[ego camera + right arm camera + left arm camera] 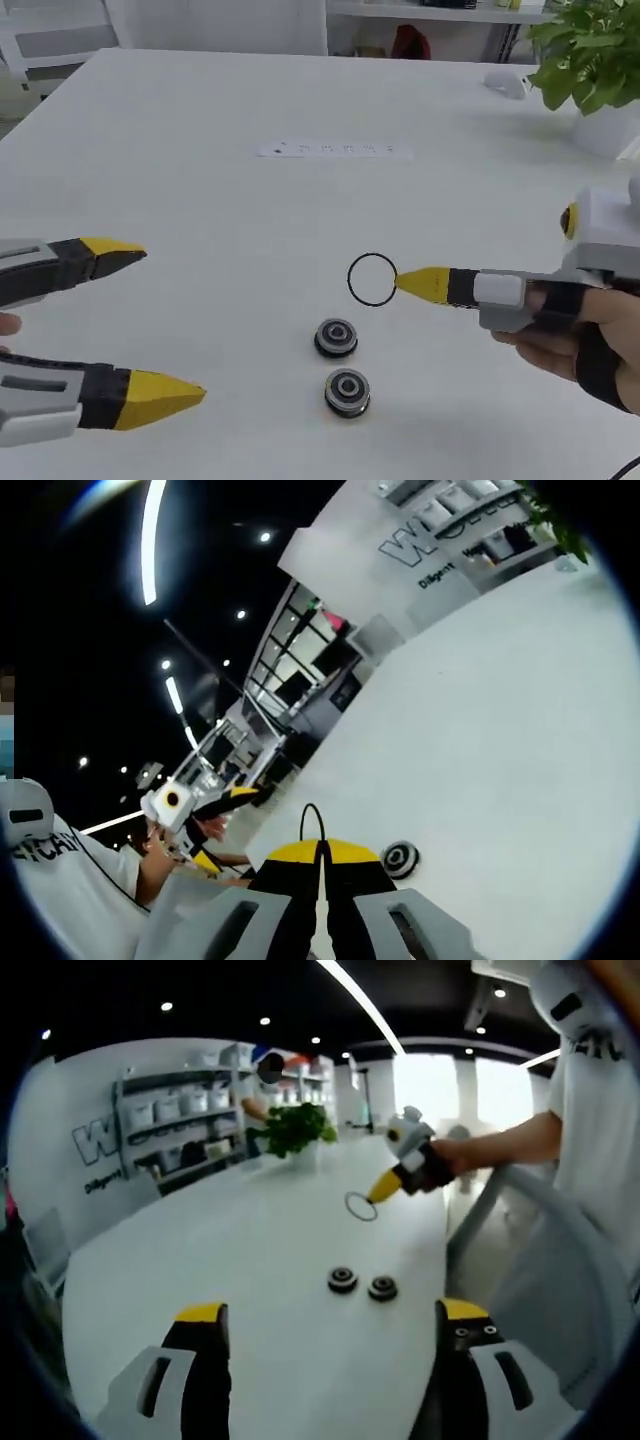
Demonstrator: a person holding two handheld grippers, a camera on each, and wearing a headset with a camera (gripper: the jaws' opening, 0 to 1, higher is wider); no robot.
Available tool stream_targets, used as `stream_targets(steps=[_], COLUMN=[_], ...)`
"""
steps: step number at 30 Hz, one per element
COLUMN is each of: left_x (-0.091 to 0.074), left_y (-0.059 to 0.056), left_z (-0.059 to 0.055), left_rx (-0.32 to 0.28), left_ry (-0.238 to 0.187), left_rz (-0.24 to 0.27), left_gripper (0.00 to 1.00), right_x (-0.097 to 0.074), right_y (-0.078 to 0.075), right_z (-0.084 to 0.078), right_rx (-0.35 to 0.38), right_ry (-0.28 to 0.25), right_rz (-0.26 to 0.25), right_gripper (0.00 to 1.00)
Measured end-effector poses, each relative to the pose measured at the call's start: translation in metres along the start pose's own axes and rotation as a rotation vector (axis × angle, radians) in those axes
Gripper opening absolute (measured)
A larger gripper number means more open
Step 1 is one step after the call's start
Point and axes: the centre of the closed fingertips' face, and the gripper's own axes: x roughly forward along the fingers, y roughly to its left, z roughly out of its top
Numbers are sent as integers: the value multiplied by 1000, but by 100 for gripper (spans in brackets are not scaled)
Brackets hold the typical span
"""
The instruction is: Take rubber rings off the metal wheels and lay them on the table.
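Two metal wheels (336,338) (347,391) with dark rims lie side by side on the white table (200,180), near its front middle. Just beyond them my right gripper (400,283) is shut on the edge of a thin black rubber ring (372,255), which sticks out past its yellow tips. The right gripper view has the ring (305,820) rising from the closed tips (320,848), with one wheel (400,857) beside them. My left gripper (160,325) stands open at the left, well apart from the wheels (342,1279) (382,1287), with nothing between its fingers.
A flat white strip (335,150) lies on the table further back. A green plant (590,50) in a white pot (610,128) stands at the back right, with a small white object (508,82) beside it. A person's hand (560,330) holds the right gripper.
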Motion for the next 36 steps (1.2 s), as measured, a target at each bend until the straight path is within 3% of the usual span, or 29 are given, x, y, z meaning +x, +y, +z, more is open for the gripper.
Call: stream_targets(steps=[3,7,12,14,17,20,25,29,36], left_x=[-6,-11,-13,-13,-14,-18,-26,-33,-42], left_y=[1,0,-2,-2,-1,-1,4,6,10], left_z=[-4,-14,-21,-24,-26,-31,-39,-45,-52], left_rx=[-27,-26,-60,-62,-68,-76,-92,-111,-137], left_ry=[-9,10,12,18,15,15,21,19,8], left_rz=[14,19,10,19,28,28,61,82,116], left_gripper=[85,88,91,91,92,92,92,92,93], right_x=[7,16,27,31,36,41,52,60,72], right_y=[9,25,46,51,59,68,72,75,73], right_z=[-1,-2,-12,-13,-12,-12,-8,-11,-28], right_rx=[6,2,-73,-103,-212,-218,-280,-273,-300], right_ry=[5,12,64,64,59,62,48,77,178], right_rz=[28,73,103,113,122,127,97,110,109], right_gripper=[0,0,0,0,0,0,0,0,0])
